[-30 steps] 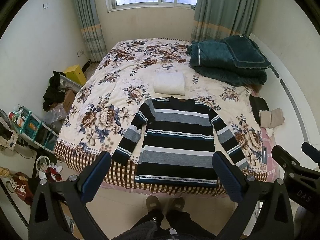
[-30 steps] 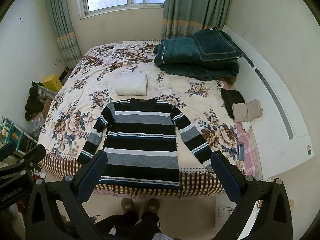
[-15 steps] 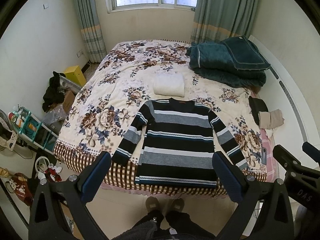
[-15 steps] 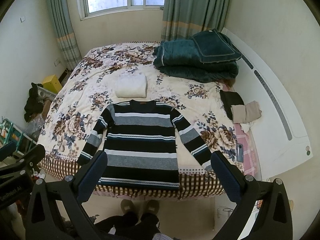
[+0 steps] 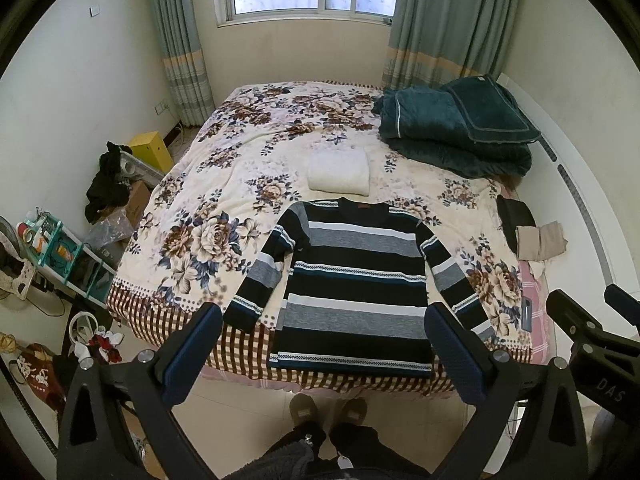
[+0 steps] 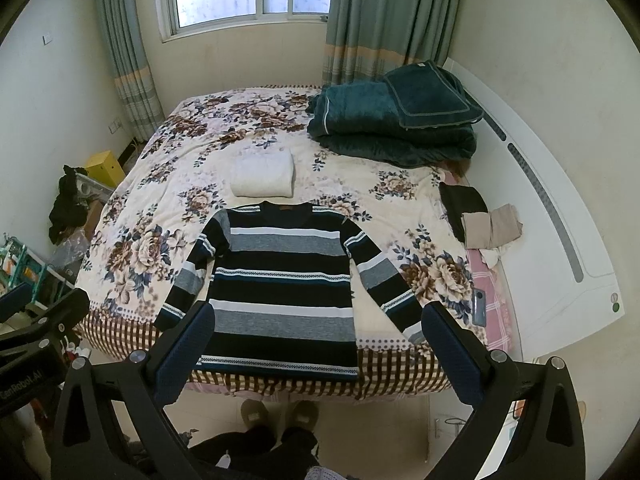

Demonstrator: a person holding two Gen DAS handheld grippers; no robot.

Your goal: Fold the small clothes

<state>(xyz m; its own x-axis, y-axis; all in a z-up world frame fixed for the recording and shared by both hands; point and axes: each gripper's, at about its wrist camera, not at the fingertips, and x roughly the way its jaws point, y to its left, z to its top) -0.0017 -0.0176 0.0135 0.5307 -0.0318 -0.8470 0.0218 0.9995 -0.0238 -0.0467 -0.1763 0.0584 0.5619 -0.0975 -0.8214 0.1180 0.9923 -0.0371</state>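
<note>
I see the bed (image 5: 248,152) under its flowered cover, my striped sweater (image 5: 352,280) spread flat at its near edge, a folded white garment (image 5: 339,171) just beyond the collar. My left gripper (image 5: 324,344) and right gripper (image 6: 318,340) hover above, jaws spread wide, holding nothing.

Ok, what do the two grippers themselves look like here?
Both match: the left gripper and right gripper have black angular frames with triangular cut-outs and silver bolts, and each finger carries a dark blue textured pad. Seen from the other camera, white lettering shows on each body: "DAS" on the right one, "GenRobot.AI" on the left. No cables or sleeves are visible.
</note>
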